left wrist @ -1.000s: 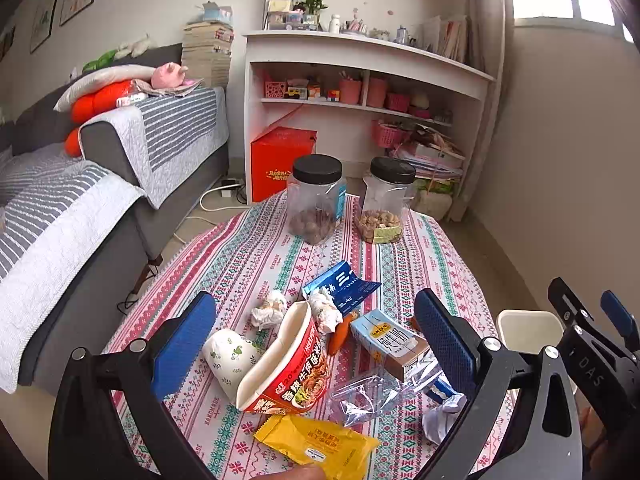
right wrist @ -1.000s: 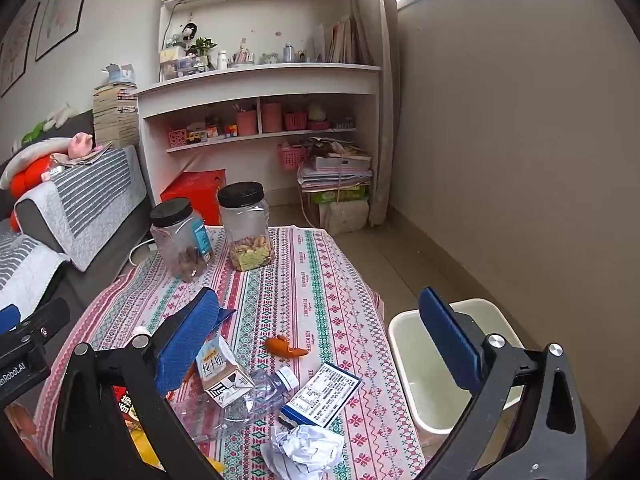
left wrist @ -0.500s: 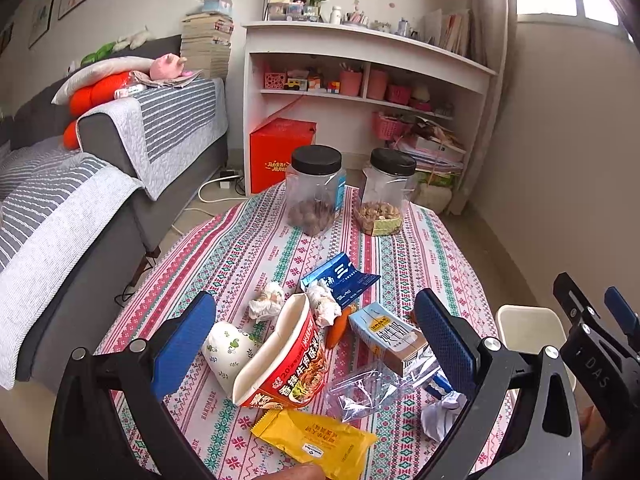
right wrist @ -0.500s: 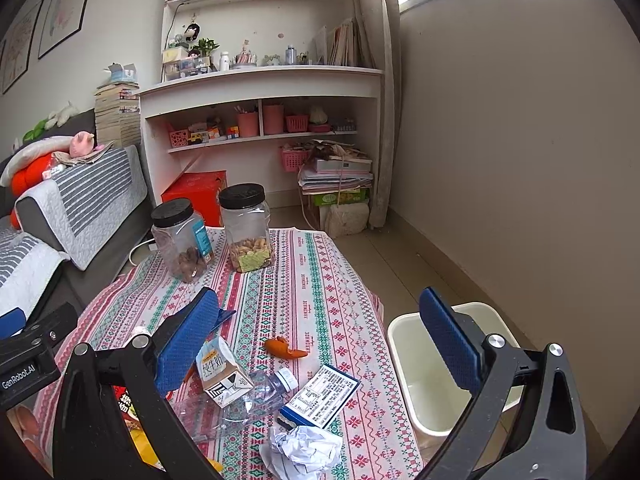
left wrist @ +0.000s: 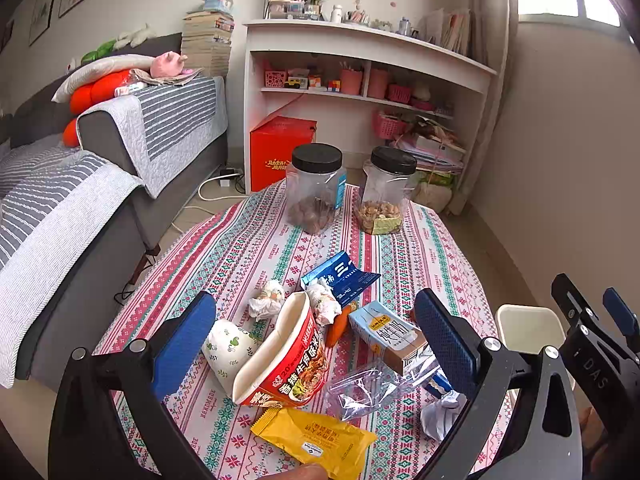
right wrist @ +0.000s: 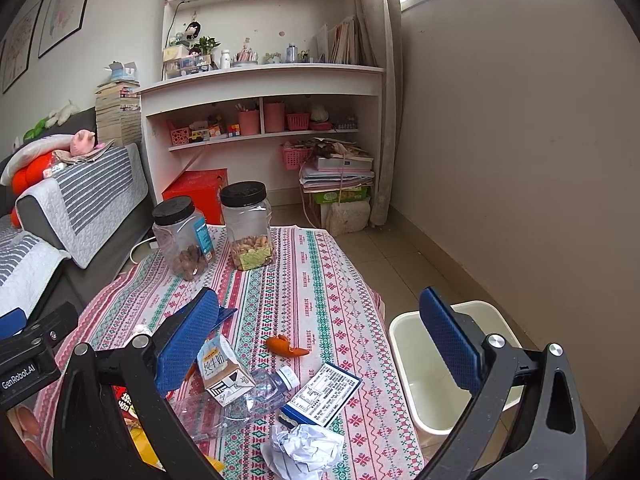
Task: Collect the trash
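Trash lies on the patterned tablecloth (left wrist: pixel 248 240): a red noodle cup (left wrist: pixel 284 356) on its side, a yellow wrapper (left wrist: pixel 316 440), a milk carton (left wrist: pixel 386 332), a crushed clear bottle (left wrist: pixel 372 386), a blue packet (left wrist: pixel 340 278), tissue wads (left wrist: pixel 266 300) and an orange peel (right wrist: pixel 284 346). A crumpled paper ball (right wrist: pixel 306 450) and a blue-white box (right wrist: pixel 320 394) lie near the right gripper. My left gripper (left wrist: pixel 316 332) is open and empty above the noodle cup. My right gripper (right wrist: pixel 320 336) is open and empty above the table's right edge. A white bin (right wrist: pixel 436 364) stands on the floor to the right.
Two clear jars with black lids (left wrist: pixel 316 188) (left wrist: pixel 386 192) stand at the table's far end. A grey sofa (left wrist: pixel 100 184) runs along the left. A white shelf unit (left wrist: pixel 360 80) and a red box (left wrist: pixel 280 152) stand behind the table.
Both grippers have shifted only slightly; the views are nearly the same. Nothing was taken hold of or moved on the table.
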`<state>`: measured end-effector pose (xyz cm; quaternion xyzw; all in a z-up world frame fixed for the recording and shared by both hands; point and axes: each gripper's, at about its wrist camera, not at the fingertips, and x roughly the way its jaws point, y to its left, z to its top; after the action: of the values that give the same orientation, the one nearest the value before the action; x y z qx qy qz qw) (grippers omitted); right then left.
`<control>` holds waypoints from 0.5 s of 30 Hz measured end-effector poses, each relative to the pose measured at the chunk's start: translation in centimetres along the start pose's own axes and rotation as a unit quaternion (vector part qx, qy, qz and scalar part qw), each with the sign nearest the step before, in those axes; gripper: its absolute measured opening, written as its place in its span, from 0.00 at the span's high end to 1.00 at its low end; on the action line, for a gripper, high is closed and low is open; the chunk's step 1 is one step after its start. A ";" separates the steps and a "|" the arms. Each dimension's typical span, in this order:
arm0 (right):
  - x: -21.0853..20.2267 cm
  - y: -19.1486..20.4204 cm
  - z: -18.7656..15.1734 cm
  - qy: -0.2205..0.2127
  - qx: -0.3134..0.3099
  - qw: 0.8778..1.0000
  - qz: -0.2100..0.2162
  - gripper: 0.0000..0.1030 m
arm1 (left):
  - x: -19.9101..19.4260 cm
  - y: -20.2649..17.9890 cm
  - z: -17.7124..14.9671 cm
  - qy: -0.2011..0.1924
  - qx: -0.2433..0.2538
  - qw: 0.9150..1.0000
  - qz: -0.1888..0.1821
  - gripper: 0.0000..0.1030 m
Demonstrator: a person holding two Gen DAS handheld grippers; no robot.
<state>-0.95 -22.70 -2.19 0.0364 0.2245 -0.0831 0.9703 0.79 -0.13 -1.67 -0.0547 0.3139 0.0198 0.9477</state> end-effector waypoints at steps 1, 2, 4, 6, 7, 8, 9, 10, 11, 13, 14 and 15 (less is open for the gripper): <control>0.0 0.0 0.0 0.000 0.000 1.000 0.000 0.06 | 0.0 0.0 0.0 0.000 0.000 1.000 0.000 0.06; 0.0 0.0 0.0 0.000 0.000 1.000 0.000 0.06 | 0.0 0.0 0.0 0.000 0.001 1.000 0.000 0.06; 0.0 0.0 0.0 0.000 0.000 1.000 0.000 0.06 | 0.0 0.0 0.0 0.001 0.000 1.000 0.000 0.06; 0.0 0.0 -0.1 0.000 0.000 1.000 0.000 0.06 | 0.0 0.0 0.0 0.002 0.000 1.000 0.000 0.06; 0.0 0.1 -0.1 0.000 -0.001 1.000 0.000 0.06 | 0.0 0.0 0.0 0.002 -0.001 1.000 0.000 0.06; 0.0 0.0 0.0 0.000 -0.001 1.000 0.000 0.06 | 0.0 0.0 0.0 0.002 -0.001 1.000 0.001 0.06; 0.0 0.1 -0.1 0.000 -0.001 1.000 0.000 0.06 | 0.0 0.0 0.0 0.001 0.000 1.000 0.001 0.06; 0.0 0.0 -0.1 -0.001 -0.001 1.000 0.000 0.06 | 0.0 0.0 0.0 0.001 0.000 1.000 0.001 0.06; 0.0 0.0 0.0 -0.001 0.000 1.000 0.000 0.06 | 0.0 0.0 0.0 0.002 0.000 1.000 0.000 0.06; 0.0 0.0 0.0 0.000 0.000 1.000 -0.001 0.06 | 0.0 0.0 0.0 0.002 0.000 1.000 0.000 0.06; 0.0 0.0 0.0 0.000 -0.001 1.000 -0.001 0.06 | 0.0 0.0 0.0 0.002 0.000 1.000 0.000 0.06; 0.0 0.0 0.0 0.000 -0.001 1.000 -0.001 0.06 | 0.0 0.0 0.0 0.002 -0.001 1.000 0.000 0.06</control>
<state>-0.96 -22.67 -2.19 0.0358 0.2246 -0.0835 0.9702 0.76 -0.10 -1.66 -0.0552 0.3154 0.0201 0.9471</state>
